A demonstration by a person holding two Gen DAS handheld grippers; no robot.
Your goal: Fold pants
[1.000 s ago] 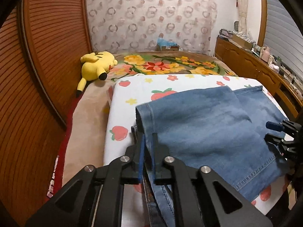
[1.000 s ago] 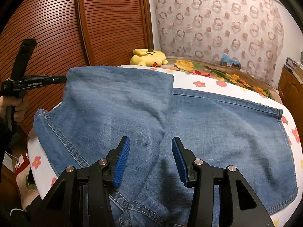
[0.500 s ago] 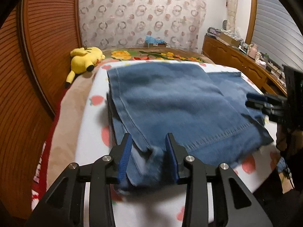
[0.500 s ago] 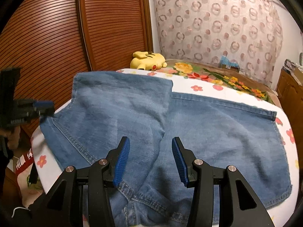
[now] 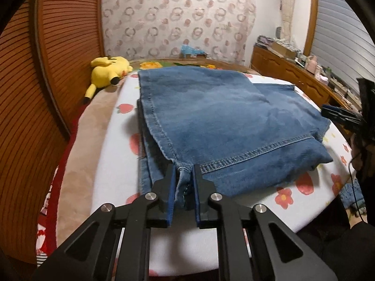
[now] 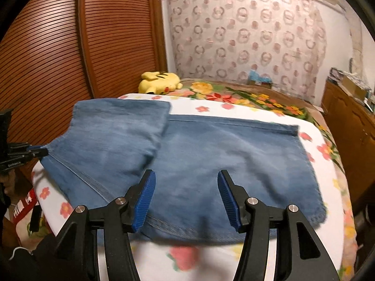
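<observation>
Folded blue jeans (image 5: 222,126) lie on a flower-print sheet (image 5: 112,164) on the bed. Left wrist view: left gripper (image 5: 184,175) has its jaws closing on a bunched corner of denim at the near hem; the fabric sits pinched between the pads. This grip is not visible from the right wrist view, where that tool shows only at the left edge. Right gripper (image 6: 186,199) hovers over the near edge of the jeans, jaws opening, nothing clamped. A yellow plush toy (image 6: 160,85) lies beyond.
</observation>
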